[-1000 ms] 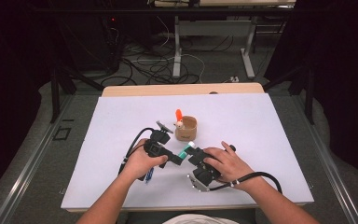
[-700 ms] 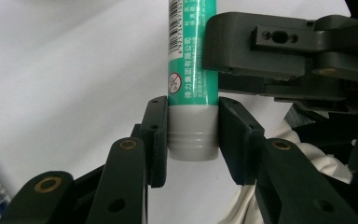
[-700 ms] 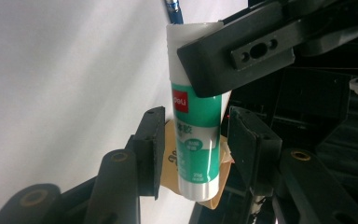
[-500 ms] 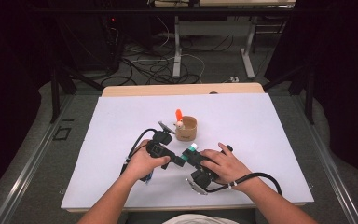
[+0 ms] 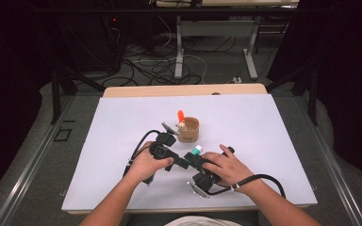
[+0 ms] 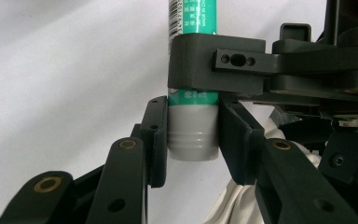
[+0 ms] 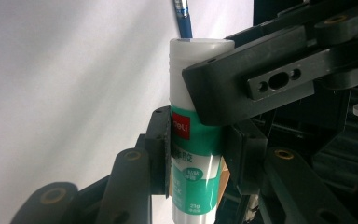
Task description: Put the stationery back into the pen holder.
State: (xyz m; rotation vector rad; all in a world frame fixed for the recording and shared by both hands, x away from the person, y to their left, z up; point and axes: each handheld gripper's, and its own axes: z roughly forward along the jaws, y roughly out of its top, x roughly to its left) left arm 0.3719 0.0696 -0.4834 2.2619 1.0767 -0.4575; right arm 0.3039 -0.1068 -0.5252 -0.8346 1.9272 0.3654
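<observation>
Glue stick (image 5: 196, 150) low centre of frame, above bench (image 5: 264, 127). Left claw (image 6: 191, 140) pinching grey cap end; right claw (image 7: 196, 154), just been closing, pinching green-white body.

Glue stick (image 6: 192, 93): glossy smooth plastic, grey ribbed cap. Grippers: matt black plastic. Table (image 5: 264, 122): matt white. Cup (image 5: 189, 130): wood-like.

The right tongs (image 7: 193, 154) have just closed onto the glue stick (image 7: 193, 140).
</observation>
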